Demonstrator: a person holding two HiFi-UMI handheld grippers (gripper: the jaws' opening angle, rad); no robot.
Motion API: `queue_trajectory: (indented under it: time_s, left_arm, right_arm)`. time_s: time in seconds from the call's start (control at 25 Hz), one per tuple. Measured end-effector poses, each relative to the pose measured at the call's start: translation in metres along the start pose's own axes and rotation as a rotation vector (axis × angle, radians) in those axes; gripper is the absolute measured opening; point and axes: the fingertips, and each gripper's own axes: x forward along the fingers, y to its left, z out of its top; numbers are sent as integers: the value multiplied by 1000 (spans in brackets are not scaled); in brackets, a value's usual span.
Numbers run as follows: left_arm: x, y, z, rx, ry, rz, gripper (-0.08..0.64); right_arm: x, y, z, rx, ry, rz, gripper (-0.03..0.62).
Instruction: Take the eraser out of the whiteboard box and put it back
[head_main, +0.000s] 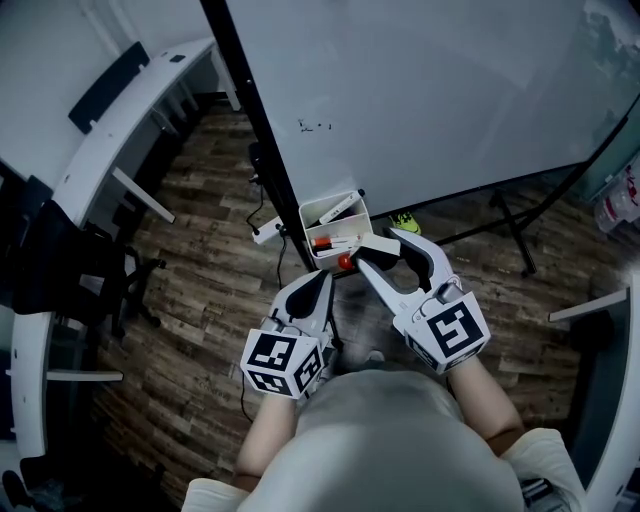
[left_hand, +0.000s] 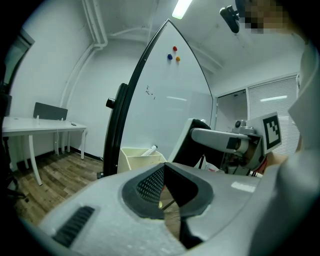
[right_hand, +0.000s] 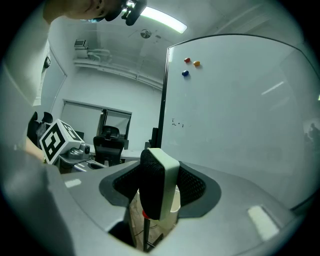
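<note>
The cream whiteboard box (head_main: 362, 207) hangs on the board's black post and holds markers (head_main: 334, 210). My right gripper (head_main: 380, 250) is shut on the eraser (head_main: 372, 243), white-backed with black felt, just right of the box's front corner. In the right gripper view the eraser (right_hand: 159, 182) stands upright between the pads, with the box (right_hand: 175, 201) behind it. My left gripper (head_main: 312, 288) is shut and empty, below and left of the box. In the left gripper view the box (left_hand: 137, 157) lies ahead, with the held eraser (left_hand: 192, 147) to its right.
The whiteboard (head_main: 430, 90) fills the upper right, and its stand legs (head_main: 512, 228) spread over the wooden floor. A white desk (head_main: 120, 130) and a black chair (head_main: 60, 265) stand at the left. A small red thing (head_main: 345, 262) sits just below the box.
</note>
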Motion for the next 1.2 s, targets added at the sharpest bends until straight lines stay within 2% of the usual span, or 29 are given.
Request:
queue_trajectory:
  time_s: [0.6,0.8,1.2]
  left_arm:
    - [-18,-14,-3,11,8,-60,5]
    - [-24,-19,-2,13,12,-85,5]
    - [-29,-25,-3,28,26,-136,5]
  right_arm:
    - [-28,20,-1,25,18,-85,215]
    - [-35,30,4,24,-13,-84,215]
    - [-50,37,9,29,-53,-141,215]
